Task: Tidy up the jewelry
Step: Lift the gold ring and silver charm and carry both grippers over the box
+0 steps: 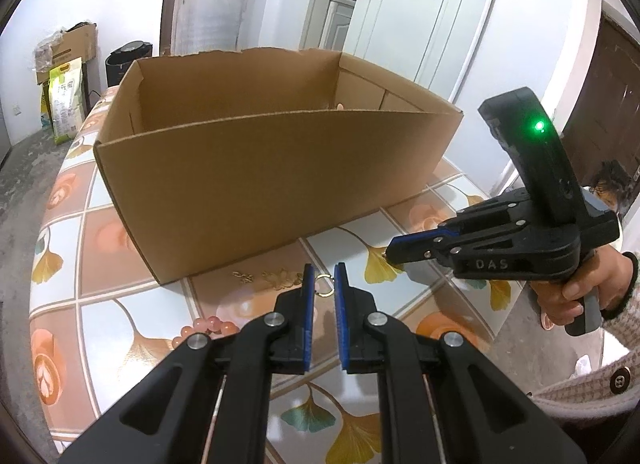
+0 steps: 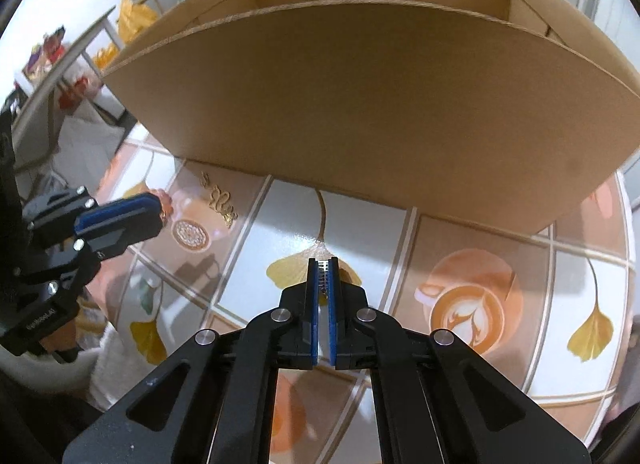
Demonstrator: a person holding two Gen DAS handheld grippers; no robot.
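Observation:
An open cardboard box stands on the patterned table; it also fills the top of the right wrist view. My left gripper is open, its fingertips either side of a small gold ring lying on the table. A gold chain lies just left of the ring, by the box. A pink bead bracelet lies left of my left fingers. My right gripper is shut on a small silver chain piece and hovers above the table in front of the box. It shows at the right in the left wrist view.
The table has a tiled cloth with ginkgo leaves and coffee cups. The gold chain shows near the box's left corner. The left gripper shows at left. Bags and a carton stand on the floor behind.

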